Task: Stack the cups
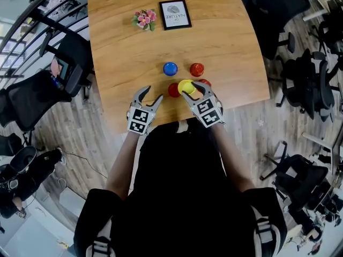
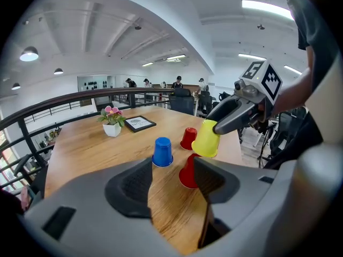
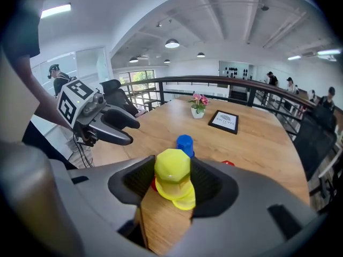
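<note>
The right tool (image 1: 189, 89) is clamping an upside-down yellow cup (image 3: 172, 174) above the surface (image 1: 123, 52), just beside a red cup (image 1: 173, 90) (a blue cup (image 1: 170, 68) and another red one (image 1: 196, 69) are standing beyond). The left tool (image 1: 151, 93) is hanging open and empty.

- Head view: the right red cup (image 1: 205, 82) is mostly covered by the right claw (image 1: 190, 88).
- Right gripper view: the left red cup (image 3: 154, 184) is nearly hidden behind the yellow cup (image 3: 173, 178).
- The small print in the frame (image 1: 175, 14) cannot be read.
</note>
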